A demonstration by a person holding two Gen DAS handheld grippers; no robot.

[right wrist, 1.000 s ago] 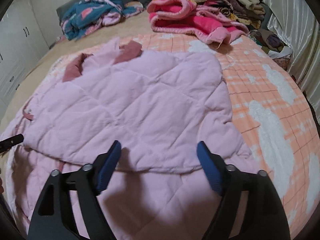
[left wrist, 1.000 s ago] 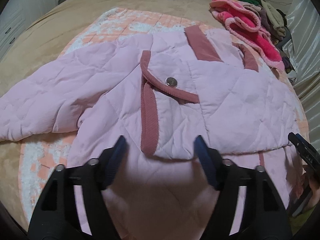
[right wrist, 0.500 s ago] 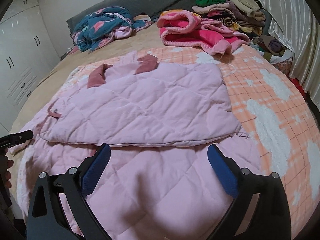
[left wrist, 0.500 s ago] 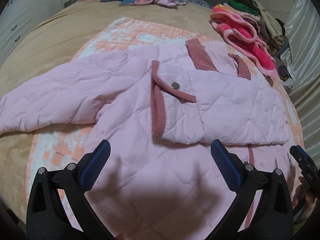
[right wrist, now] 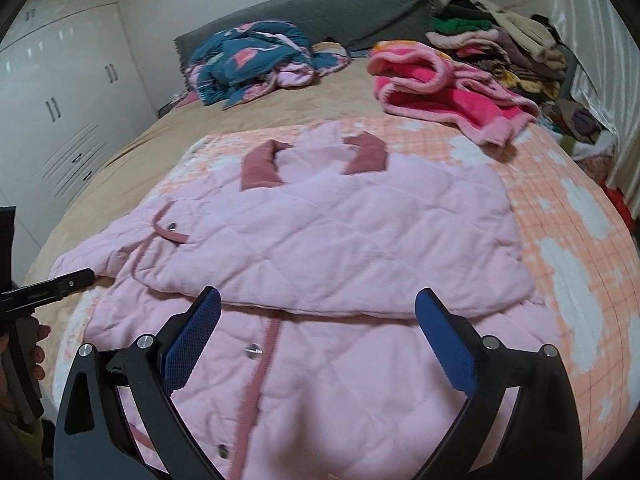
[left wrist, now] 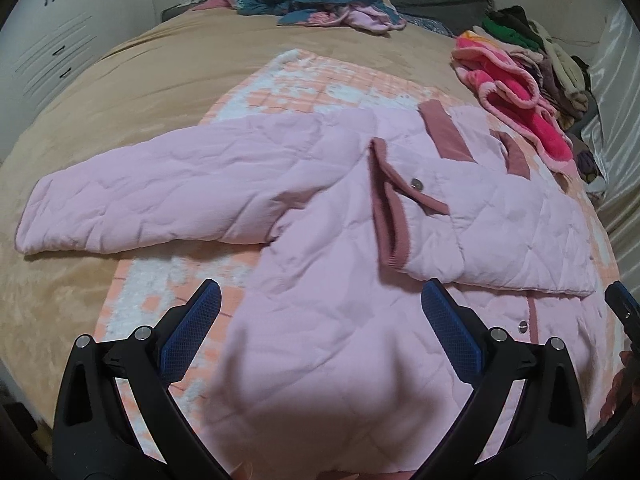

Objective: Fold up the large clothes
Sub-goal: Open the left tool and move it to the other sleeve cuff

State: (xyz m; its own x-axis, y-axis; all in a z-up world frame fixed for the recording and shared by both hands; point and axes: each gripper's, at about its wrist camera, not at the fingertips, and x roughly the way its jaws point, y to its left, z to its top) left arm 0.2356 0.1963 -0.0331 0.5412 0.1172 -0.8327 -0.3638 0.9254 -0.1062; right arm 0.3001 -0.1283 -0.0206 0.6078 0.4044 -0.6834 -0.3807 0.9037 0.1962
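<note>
Pink quilted jacket (left wrist: 352, 264) lies mid-bed on the peach checked blanket (right wrist: 568, 240), right side folded over the front, left sleeve (left wrist: 132, 200) out flat toward the bed's left edge. Left tongs (left wrist: 320, 328) and right tongs (right wrist: 318, 328) both spread wide, nothing pinched.

Risks: puffy fold prob. springs back w/o pressing; hem hangs at the near bed edge, could slide off.

Around: pink fleece robe (right wrist: 444, 92) & clothes pile (right wrist: 508, 48) at far right corner, blue bundle (right wrist: 248, 60) by the headboard. Nothing blocks the sleeve.

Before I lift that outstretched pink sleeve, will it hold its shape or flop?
The sleeve will probably droop from wherever it is pinched: it lies limp and creased on the bed. Its quilted padding suggests a soft, bulky fold. Probably light, not slippery.
</note>
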